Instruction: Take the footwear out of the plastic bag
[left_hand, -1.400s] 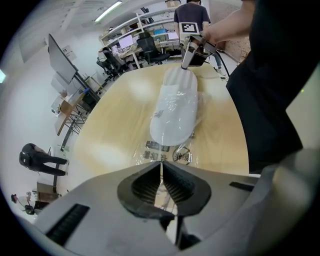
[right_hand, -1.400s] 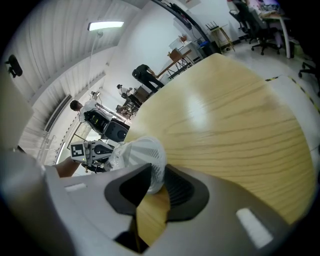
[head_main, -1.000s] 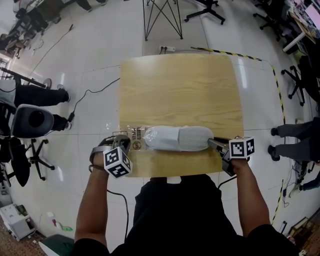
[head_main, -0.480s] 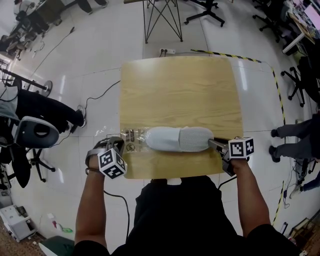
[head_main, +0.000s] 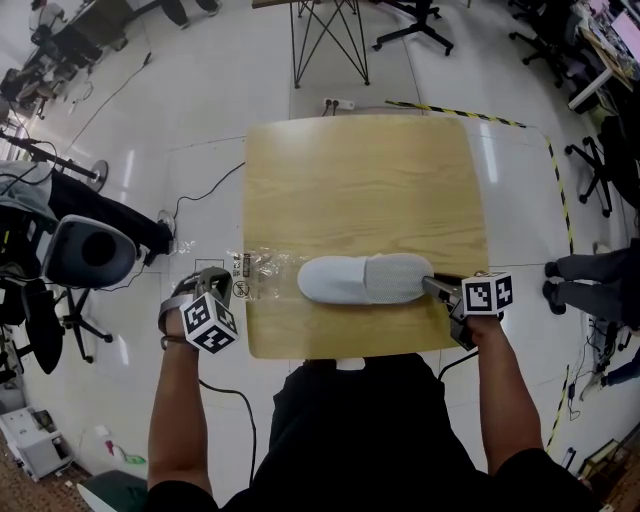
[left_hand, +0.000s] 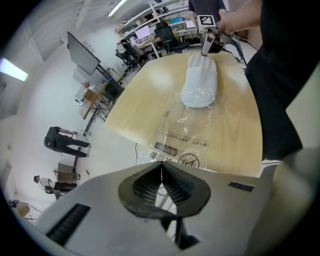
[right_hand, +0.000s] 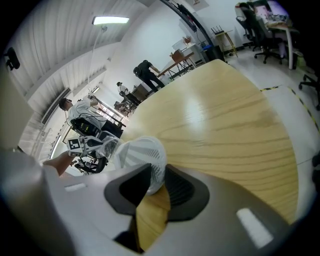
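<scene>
1. The white fabric slipper (head_main: 365, 279) lies lengthwise along the near strip of the pale wooden table (head_main: 365, 180), close to its near edge.
2. The right gripper (right_hand: 154, 181) sits at the near right corner. Its jaws stand partly apart and are clamped on the slipper's right end.
3. The left gripper (left_hand: 161, 167) hangs just off the table's left edge, its jaws pressed together on the end of the clear printed plastic bag (head_main: 258, 272).
4. The bag stretches over that edge towards the slipper's left tip. Whether it still covers the tip I cannot tell.
5. Beyond the slipper, open wood runs to the far edge.
6. Around the table is a glossy white floor (head_main: 200, 110), with a black cable (head_main: 196, 182) to the left. A black metal stand (head_main: 328, 35) is beyond the far edge and yellow-black tape (head_main: 455, 108) is by the far right corner.
</scene>
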